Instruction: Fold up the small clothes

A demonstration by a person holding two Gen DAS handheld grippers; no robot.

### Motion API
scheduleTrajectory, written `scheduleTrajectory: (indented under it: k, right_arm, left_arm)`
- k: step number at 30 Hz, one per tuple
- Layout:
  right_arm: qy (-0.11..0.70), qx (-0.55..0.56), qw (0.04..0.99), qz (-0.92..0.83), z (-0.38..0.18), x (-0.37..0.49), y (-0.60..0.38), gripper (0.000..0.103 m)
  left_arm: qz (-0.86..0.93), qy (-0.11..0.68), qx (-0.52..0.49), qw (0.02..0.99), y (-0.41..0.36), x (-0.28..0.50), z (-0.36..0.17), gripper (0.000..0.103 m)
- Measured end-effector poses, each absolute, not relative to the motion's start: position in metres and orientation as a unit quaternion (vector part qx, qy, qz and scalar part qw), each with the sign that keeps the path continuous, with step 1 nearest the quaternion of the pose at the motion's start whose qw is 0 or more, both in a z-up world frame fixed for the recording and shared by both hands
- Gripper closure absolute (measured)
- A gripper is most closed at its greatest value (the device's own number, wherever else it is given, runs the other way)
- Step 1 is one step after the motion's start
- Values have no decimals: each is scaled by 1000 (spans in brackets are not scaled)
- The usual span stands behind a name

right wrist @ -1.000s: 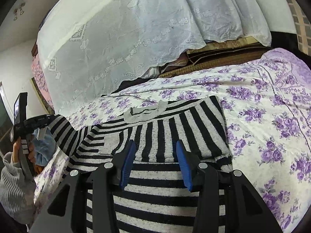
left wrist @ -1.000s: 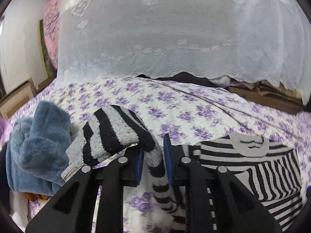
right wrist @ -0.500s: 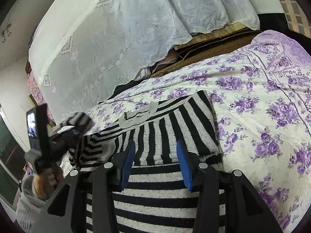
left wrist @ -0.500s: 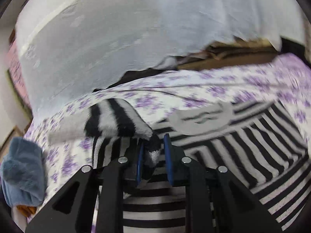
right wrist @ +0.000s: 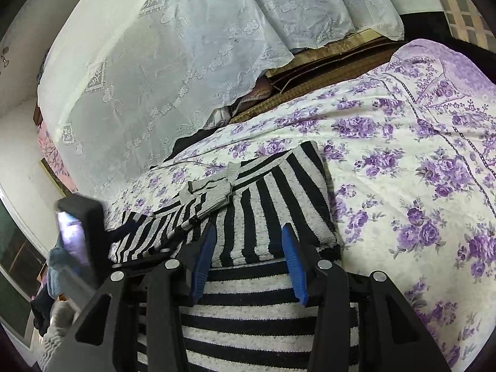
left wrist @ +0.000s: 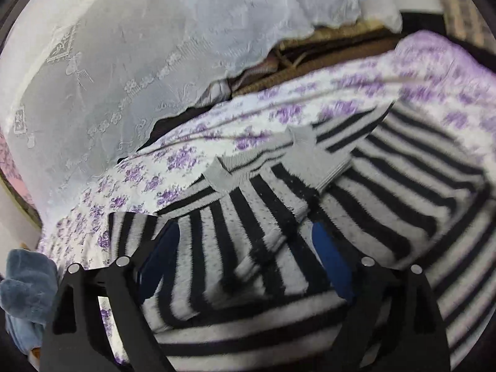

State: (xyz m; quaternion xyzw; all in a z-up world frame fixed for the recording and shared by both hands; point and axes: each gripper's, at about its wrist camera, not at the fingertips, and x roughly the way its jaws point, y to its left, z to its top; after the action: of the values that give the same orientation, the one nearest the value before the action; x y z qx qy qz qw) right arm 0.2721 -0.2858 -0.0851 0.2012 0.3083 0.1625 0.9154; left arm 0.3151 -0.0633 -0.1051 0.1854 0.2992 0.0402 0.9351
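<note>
black-and-grey striped knit sweater (right wrist: pixel 272 198) lies flat on the purple-floral bedsheet (right wrist: pixel 418 167), sleeve folded inward across its body. left gripper (left wrist: pixel 245 245) fingers have just been opening wide, gripping nothing. right gripper (right wrist: pixel 248 257) fingers part-open over the hem, apparently steadying; grip unclear.

Bed under white sheet (right wrist: pixel 403 161) printed with purple flowers. White lace curtain (right wrist: pixel 192 49) hanging behind, lower hem lifted over brown woven mats (right wrist: pixel 328 68) at far edge of bed. Pink floral fabric (right wrist: pixel 51 152) at left beside curtain. Blue fleece bundle (left wrist: pixel 26 288) at left edge of bed.
</note>
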Motion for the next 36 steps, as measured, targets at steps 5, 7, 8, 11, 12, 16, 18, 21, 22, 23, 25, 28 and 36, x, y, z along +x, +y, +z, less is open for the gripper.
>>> scheduleTrajectory:
  k: [5,7,8,11,12,16,18,21,22,23,25,28,36]
  right_arm:
    - [334,247,889,193,-88,283,-281,58]
    - [358,271,868,211,-88,299,-270,58]
    - [369,279,860,216,-89,307,-264,58]
    - [396,297,839,226,-95,339,-237,58]
    - [404,300,834,225,-98,346,-229,58]
    - [438,324,812,210,-122,381,-195,58]
    - [446,325,810,197,-131,392,-186,58]
    - [446,329,814,172,-141,408,-179,58]
    - [442,327,819,164,-142,413,-175,58]
    - [439,323,823,160,-142,417,-174,60]
    - [427,312,835,151,-142,419,-170,93]
    - [390,302,854,167,-128,407,-175,95]
    - [384,204,889,143,-120,358,-202,90]
  left_arm:
    - [40,259,167,951,-25,282,-67,4]
    - [76,250,156,953,3,280,-56,5]
    - [104,254,143,951,21,284,-53,5]
    - [153,293,75,941,67,302,-56,5]
    - [157,310,49,937,81,308,-62,5]
    - [186,359,32,914,109,333,-101,5]
    - [187,383,36,904,113,341,-123,4]
    - [161,415,2,895,122,351,-139,4]
    - [159,413,-3,897,123,351,-139,4]
    - [157,414,-5,897,124,351,-140,4]
    - [151,416,-13,897,127,352,-141,4]
    - [142,411,-37,900,136,349,-138,4]
    - [145,436,-18,888,122,346,-143,4]
